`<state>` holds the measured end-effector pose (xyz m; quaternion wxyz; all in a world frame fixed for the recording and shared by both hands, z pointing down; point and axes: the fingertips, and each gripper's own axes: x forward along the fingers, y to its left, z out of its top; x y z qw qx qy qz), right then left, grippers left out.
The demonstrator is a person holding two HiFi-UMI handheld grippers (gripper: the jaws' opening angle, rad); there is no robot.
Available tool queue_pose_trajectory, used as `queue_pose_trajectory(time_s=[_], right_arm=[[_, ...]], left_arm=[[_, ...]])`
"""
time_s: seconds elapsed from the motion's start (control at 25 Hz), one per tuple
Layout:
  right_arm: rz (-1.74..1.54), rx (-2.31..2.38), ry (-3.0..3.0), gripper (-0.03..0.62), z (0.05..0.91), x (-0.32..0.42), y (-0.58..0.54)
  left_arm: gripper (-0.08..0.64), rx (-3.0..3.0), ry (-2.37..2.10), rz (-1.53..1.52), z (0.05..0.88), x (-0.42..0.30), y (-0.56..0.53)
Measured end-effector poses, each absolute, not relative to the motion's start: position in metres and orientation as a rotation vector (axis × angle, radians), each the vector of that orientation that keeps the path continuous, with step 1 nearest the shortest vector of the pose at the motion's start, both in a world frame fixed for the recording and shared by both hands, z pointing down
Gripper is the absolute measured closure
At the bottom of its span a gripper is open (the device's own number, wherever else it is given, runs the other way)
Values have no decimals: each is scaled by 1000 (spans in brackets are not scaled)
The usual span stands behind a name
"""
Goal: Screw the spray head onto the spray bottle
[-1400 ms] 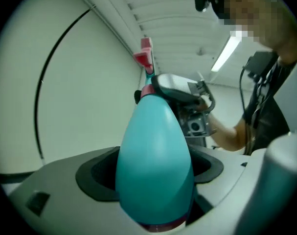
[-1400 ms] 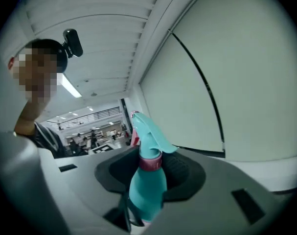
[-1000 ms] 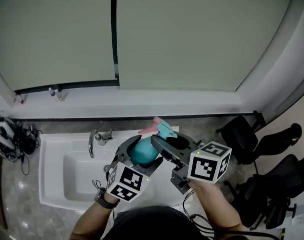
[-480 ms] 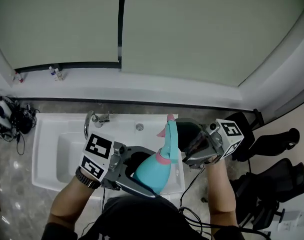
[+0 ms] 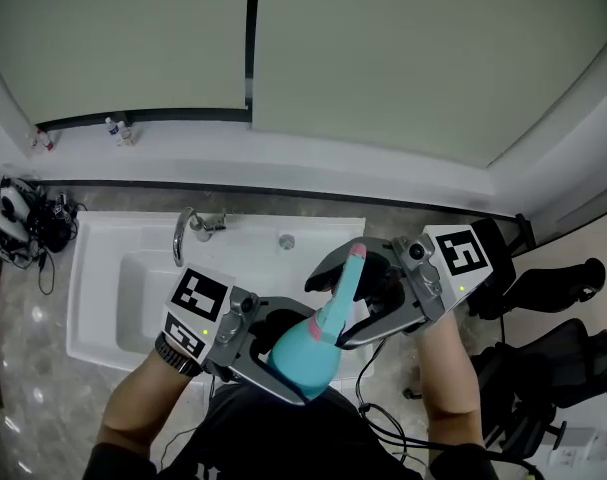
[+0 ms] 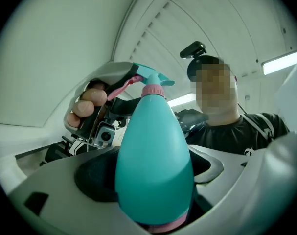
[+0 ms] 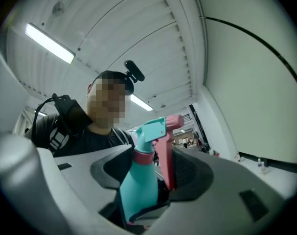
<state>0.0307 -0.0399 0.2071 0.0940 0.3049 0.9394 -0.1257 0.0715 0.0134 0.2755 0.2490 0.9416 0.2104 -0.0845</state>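
Observation:
My left gripper (image 5: 305,358) is shut on the fat body of a teal spray bottle (image 5: 295,346), which it holds tilted over the front rim of the sink. The teal and pink spray head (image 5: 346,280) sits on the bottle's neck. My right gripper (image 5: 328,311) reaches in from the right, and its jaws have just been closing with the spray head between them. In the right gripper view the pink trigger (image 7: 165,155) lies against one pad and a gap shows at the other. The left gripper view shows the bottle (image 6: 153,160) filling the jaws.
Below lies a white sink (image 5: 113,298) with a chrome tap (image 5: 183,253) and a drain (image 5: 286,241). Cables and headsets (image 5: 23,243) lie on the stone counter at left. Black chairs (image 5: 543,288) stand at right. Small bottles (image 5: 118,128) stand on the window ledge.
The bottle has swung from pointing away over the sink to tilting up to the right. My left gripper shifted left and rolled. My right gripper came back around the spray head.

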Motion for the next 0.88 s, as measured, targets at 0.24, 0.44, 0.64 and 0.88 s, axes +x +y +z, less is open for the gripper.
queue_pose_trajectory(time_s=[0.24,0.44,0.64,0.88], right_arm=[[-359,820,2822,388,206,36,-37],[-327,981,2786,387,202,35,-25],[-319,924,2911,431,203,21,-23],[-303,744,3027,439,213,17,-31]], left_arm=[[156,2548,630,-248,274,68,19],[156,2509,717,-223,277,73,30],[156,2576,568,-197,285,67,13],[156,2691,345,-64,299,65,0]])
